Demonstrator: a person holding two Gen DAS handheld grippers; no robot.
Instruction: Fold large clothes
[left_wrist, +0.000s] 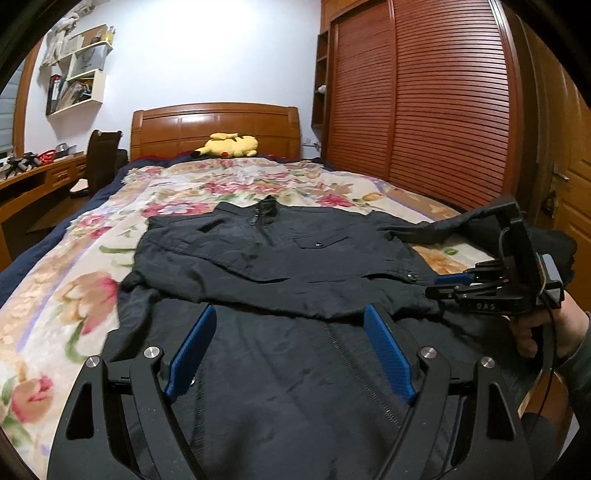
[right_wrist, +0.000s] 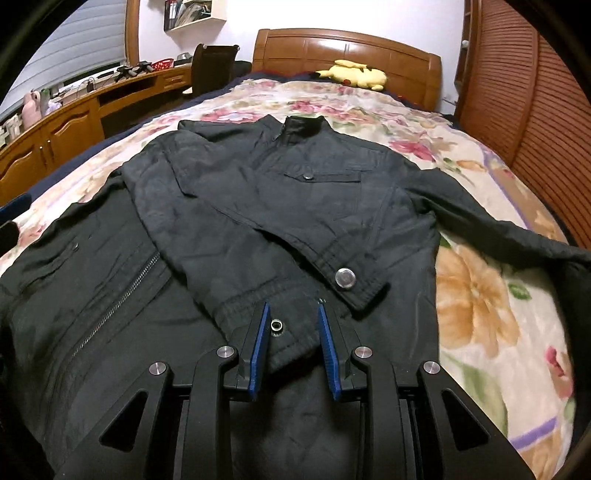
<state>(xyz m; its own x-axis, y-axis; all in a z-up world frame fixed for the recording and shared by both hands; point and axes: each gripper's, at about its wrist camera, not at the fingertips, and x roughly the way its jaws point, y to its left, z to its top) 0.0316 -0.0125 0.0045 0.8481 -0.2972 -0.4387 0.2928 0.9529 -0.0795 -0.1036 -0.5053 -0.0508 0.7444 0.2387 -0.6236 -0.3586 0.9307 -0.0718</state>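
A large black jacket (left_wrist: 280, 258) lies front up on the floral blanket, collar toward the headboard. One sleeve is folded across its chest, the cuff (right_wrist: 347, 280) with a metal snap near the hem. The other sleeve (right_wrist: 498, 229) stretches out to the right. My left gripper (left_wrist: 291, 317) is open above the jacket's lower front, holding nothing. My right gripper (right_wrist: 292, 310) is open, its pads either side of a snap stud at the hem. It also shows in the left wrist view (left_wrist: 448, 286), at the jacket's right edge.
The bed carries a floral blanket (left_wrist: 74, 295) and a yellow plush toy (left_wrist: 229, 146) by the wooden headboard (left_wrist: 214, 125). A slatted wardrobe (left_wrist: 424, 110) stands to the right. A desk (right_wrist: 74, 118) and chair (right_wrist: 214, 66) stand to the left.
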